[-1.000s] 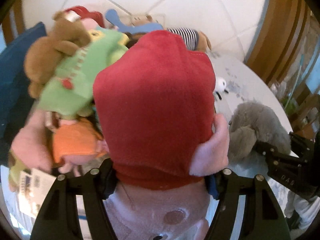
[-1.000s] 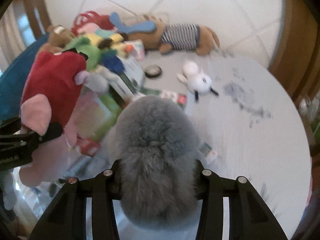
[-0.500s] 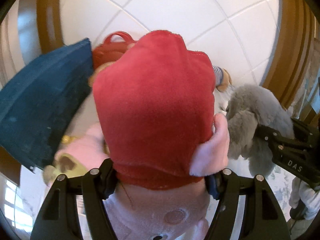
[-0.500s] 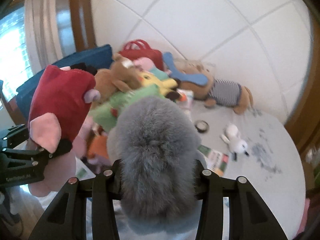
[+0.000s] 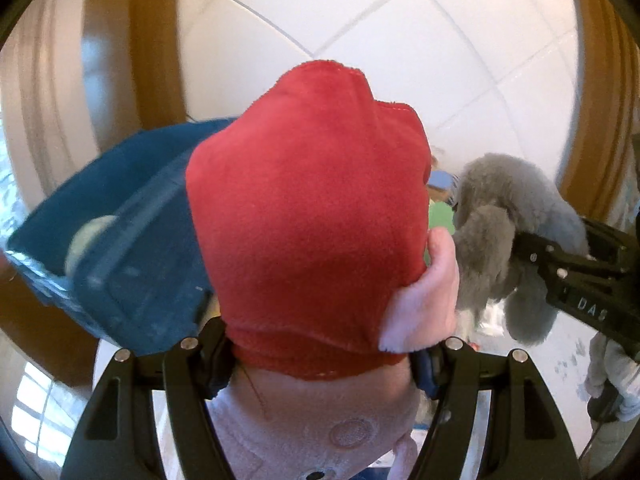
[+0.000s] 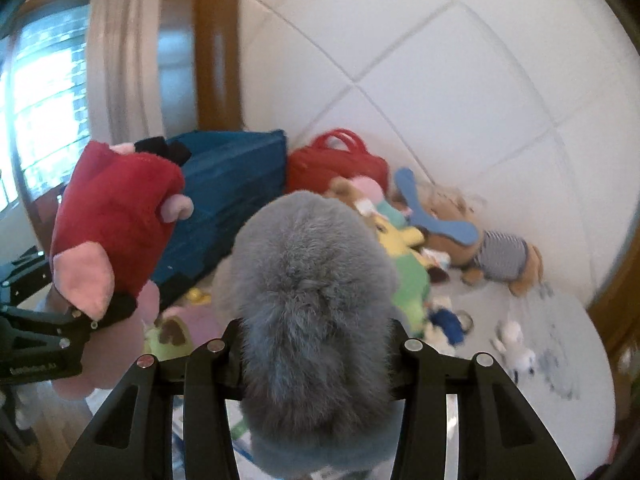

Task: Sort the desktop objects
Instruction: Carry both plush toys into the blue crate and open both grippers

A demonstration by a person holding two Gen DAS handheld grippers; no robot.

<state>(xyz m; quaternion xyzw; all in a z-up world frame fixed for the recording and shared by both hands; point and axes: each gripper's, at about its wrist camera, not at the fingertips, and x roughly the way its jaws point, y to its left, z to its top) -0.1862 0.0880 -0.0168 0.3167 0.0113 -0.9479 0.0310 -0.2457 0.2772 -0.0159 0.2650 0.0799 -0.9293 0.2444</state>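
My left gripper (image 5: 320,352) is shut on a red and pink plush pig (image 5: 308,216) and holds it up in the air; the pig also shows at the left of the right wrist view (image 6: 112,224). My right gripper (image 6: 316,348) is shut on a grey furry plush toy (image 6: 312,280), which also shows at the right of the left wrist view (image 5: 508,216). Both toys are lifted side by side above the table. A blue fabric storage box (image 5: 120,216) stands just left of the pig; in the right wrist view (image 6: 232,184) it lies beyond both toys.
A red handbag (image 6: 336,164) stands by the wall behind the box. A heap of plush toys (image 6: 400,240) and a striped-shirt plush dog (image 6: 492,256) lie on the white table (image 6: 560,320). A small white plush (image 6: 516,344) lies at the right. A wooden frame borders the tiled wall.
Both grippers have risen and swung left with their toys. The toy heap has dropped out of the left wrist view, and the blue box has come closer.
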